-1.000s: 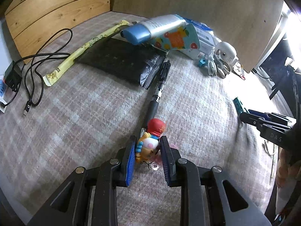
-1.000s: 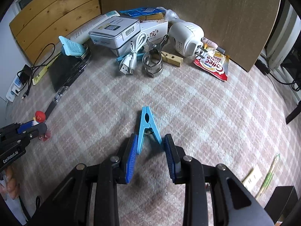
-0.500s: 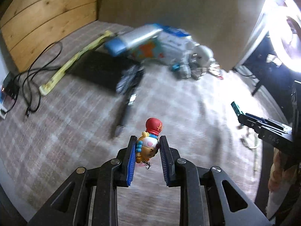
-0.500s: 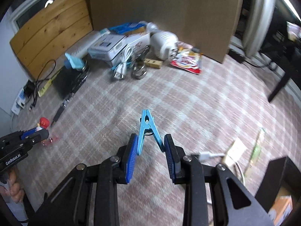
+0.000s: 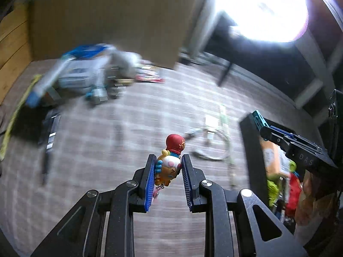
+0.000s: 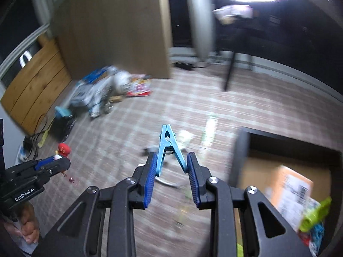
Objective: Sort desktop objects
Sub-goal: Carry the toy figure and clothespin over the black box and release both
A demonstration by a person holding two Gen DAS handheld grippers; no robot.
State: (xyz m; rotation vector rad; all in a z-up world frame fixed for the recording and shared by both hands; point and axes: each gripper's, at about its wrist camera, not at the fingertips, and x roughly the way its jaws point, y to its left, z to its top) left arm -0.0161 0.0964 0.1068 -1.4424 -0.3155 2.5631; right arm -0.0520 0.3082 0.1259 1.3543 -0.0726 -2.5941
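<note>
Faintly, left gripper (image 6: 64, 163) reads "GenRobot.AI".

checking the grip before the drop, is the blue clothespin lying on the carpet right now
No, the blue clothespin is pinched by its two handle legs in the right hand-held gripper, lifted above the checked carpet.
</note>
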